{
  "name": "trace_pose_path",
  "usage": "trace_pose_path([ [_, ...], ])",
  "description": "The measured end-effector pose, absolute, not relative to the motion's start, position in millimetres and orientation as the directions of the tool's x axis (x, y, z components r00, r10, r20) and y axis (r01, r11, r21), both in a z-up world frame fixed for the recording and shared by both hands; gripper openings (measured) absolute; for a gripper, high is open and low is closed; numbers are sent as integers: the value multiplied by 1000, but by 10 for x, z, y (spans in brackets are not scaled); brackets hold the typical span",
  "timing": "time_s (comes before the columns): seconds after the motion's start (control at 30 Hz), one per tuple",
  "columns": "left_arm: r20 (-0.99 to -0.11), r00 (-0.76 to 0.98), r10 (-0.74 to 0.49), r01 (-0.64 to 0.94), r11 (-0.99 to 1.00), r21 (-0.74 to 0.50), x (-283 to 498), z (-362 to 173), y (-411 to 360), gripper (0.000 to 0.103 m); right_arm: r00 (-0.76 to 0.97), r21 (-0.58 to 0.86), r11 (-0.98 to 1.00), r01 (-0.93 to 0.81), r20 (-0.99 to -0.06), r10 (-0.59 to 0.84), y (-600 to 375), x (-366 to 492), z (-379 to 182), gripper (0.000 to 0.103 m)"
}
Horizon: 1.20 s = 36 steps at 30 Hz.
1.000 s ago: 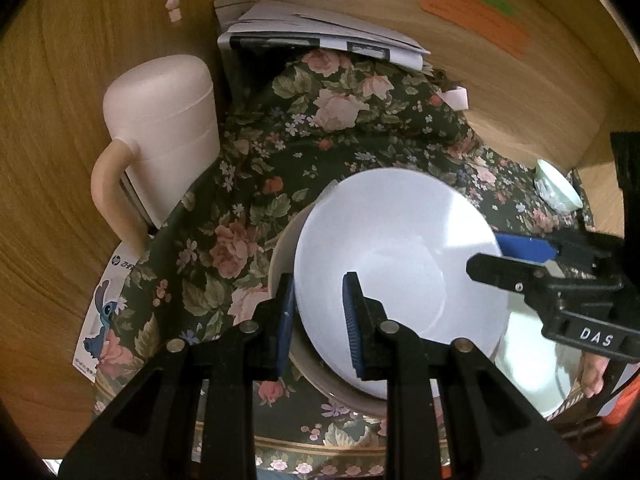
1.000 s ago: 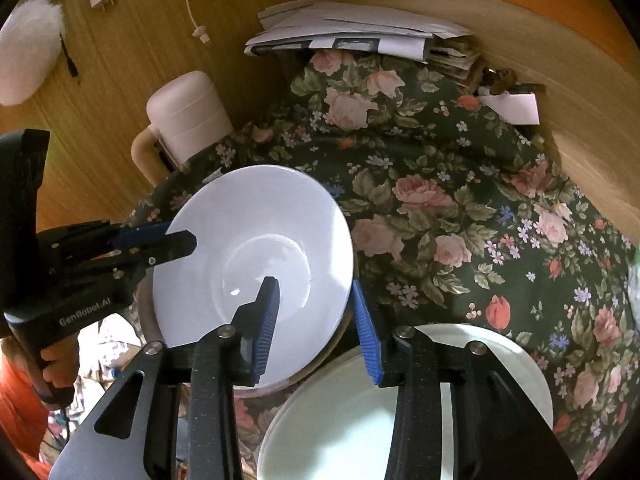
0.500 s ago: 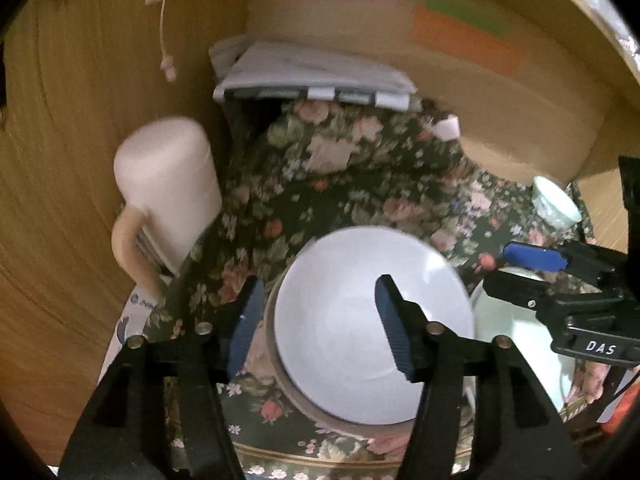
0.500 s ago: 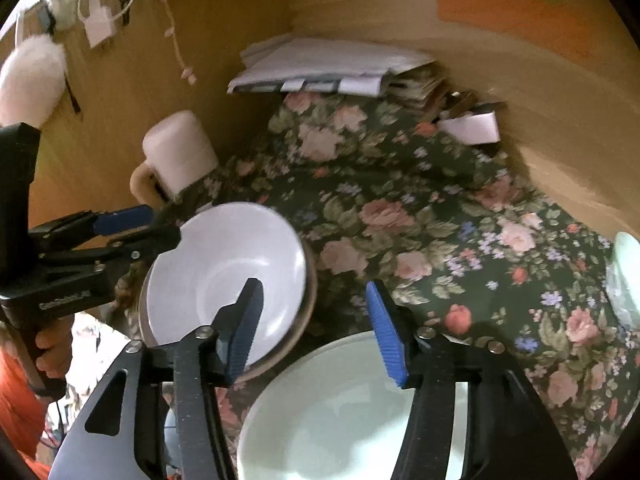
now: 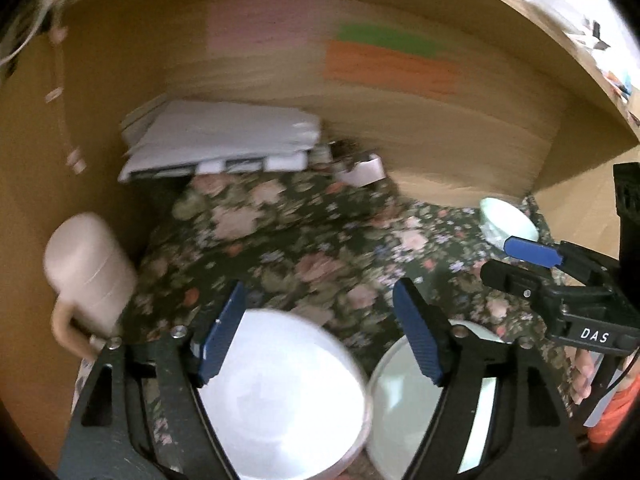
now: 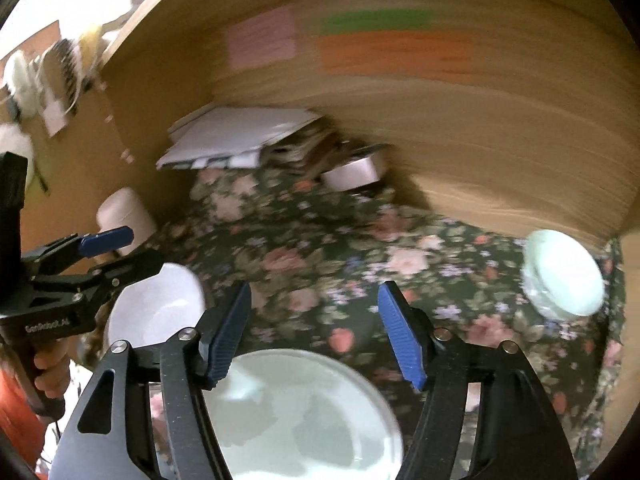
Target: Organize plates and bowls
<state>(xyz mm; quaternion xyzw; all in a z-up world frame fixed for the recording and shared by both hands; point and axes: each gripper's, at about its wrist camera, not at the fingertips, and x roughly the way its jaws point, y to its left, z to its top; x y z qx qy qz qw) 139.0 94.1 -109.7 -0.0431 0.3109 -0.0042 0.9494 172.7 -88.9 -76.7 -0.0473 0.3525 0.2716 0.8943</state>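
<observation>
A white bowl [image 5: 288, 392] [image 6: 160, 304] sits nested in a brownish bowl on the floral cloth [image 5: 304, 232] [image 6: 320, 248]. Beside it on the right lies a pale green plate [image 5: 404, 408] [image 6: 296, 412]. A small pale green bowl [image 5: 508, 220] [image 6: 564, 272] stands far right by the wooden wall. My left gripper [image 5: 320, 332] [image 6: 120, 252] hovers above the white bowl, jaws opening, nothing between them. My right gripper [image 6: 316, 332] [image 5: 516, 260] hangs over the plate's far edge, jaws opening and empty.
A cream mug [image 5: 88, 272] [image 6: 124, 212] stands at the left wall. A stack of papers [image 5: 224, 140] [image 6: 236, 136] and a small white box [image 6: 352, 172] lie at the back. Wooden walls with coloured sticky notes [image 5: 392, 64] enclose the nook.
Both grippers let go of the white bowl, which now rests in the brownish bowl. Both have opened wide and pulled up and back, so the bowl and plate sit lower in view.
</observation>
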Motion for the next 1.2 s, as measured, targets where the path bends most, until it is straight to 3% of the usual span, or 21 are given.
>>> trace_pose_path([
  [0.2, -591, 803, -83, 50, 996, -72, 1708, -1038, 577, 77, 662, 102, 896, -432, -638, 392, -1287, 1859, -696, 71],
  [0.53, -623, 762, -174, 171, 983, -65, 2303, -1051, -50, 78, 733, 86, 963, -254, -632, 250, -2012, 2133, -674, 72],
  [0.83, -659, 728, -191, 219, 975, -41, 2833, -1189, -472, 78, 722, 97, 992, -79, -681, 124, -2570, 2517, -911, 72],
  [1.2, -715, 674, -188, 259, 966, -9, 3345, -1505, -890, 78, 637, 188, 980, 64, -764, 105, -3039, 2910, -1394, 71],
])
